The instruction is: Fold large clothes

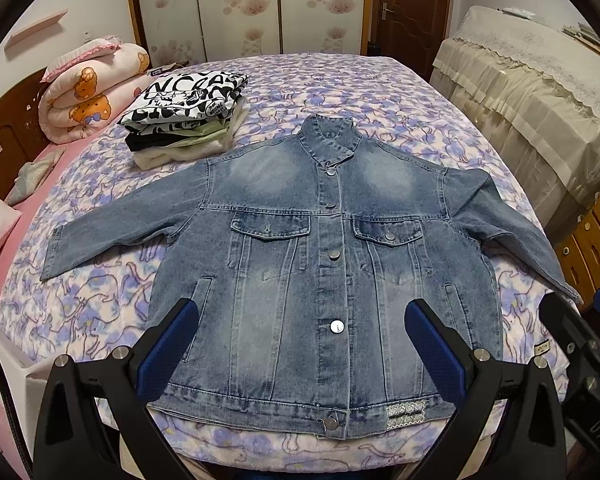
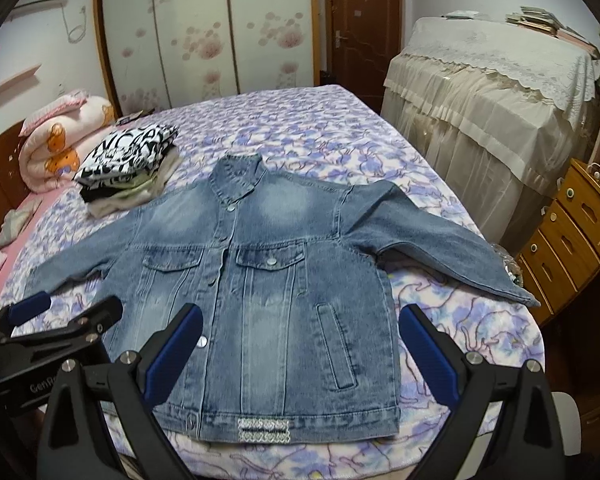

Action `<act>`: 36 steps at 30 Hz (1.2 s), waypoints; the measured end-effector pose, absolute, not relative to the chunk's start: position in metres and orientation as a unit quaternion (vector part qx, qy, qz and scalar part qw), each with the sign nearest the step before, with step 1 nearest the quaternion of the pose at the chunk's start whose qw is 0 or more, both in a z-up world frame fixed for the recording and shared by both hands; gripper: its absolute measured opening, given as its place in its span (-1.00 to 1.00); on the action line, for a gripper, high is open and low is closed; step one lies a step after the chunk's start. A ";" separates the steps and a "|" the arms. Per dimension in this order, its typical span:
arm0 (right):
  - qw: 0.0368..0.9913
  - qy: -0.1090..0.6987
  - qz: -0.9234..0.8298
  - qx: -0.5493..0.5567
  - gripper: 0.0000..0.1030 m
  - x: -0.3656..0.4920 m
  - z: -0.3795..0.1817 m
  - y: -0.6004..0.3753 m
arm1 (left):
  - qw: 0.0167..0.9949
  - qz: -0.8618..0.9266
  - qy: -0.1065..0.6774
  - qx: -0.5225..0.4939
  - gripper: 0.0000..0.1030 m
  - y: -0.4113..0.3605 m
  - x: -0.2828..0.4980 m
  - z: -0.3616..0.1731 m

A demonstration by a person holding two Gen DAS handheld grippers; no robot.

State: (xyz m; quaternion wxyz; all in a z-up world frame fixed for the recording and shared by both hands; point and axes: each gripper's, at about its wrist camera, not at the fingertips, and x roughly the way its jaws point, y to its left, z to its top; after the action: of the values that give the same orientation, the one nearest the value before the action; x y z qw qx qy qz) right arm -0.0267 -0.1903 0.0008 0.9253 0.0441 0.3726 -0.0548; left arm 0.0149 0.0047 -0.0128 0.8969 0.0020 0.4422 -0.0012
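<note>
A blue denim jacket lies flat and buttoned, front up, on the bed, sleeves spread to both sides, hem toward me. It also shows in the right wrist view. My left gripper is open and empty, hovering above the jacket's lower front. My right gripper is open and empty, above the jacket's lower right side near the hem. The right gripper appears at the edge of the left wrist view, and the left gripper appears at the left of the right wrist view.
A stack of folded clothes sits on the bed beyond the jacket's left shoulder. A rolled pink quilt lies by the headboard. A cloth-covered cabinet and a wooden drawer unit stand right of the bed.
</note>
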 end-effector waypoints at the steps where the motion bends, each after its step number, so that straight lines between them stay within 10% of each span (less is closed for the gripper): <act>1: 0.926 0.371 -0.056 0.046 0.92 -0.027 0.001 -0.191 | 0.897 -0.002 0.442 0.002 0.98 0.005 0.015 -0.013; 36: 0.912 0.410 -0.012 0.031 0.92 -0.022 -0.014 -0.187 | 0.892 0.001 0.453 -0.002 0.98 0.010 0.011 -0.022</act>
State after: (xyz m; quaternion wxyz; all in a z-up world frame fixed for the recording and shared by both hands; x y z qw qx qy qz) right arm -0.0225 -0.1872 -0.0145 0.9116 0.0306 0.4099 -0.0120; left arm 0.0113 0.0097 -0.0223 0.8917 -0.0023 0.4526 0.0015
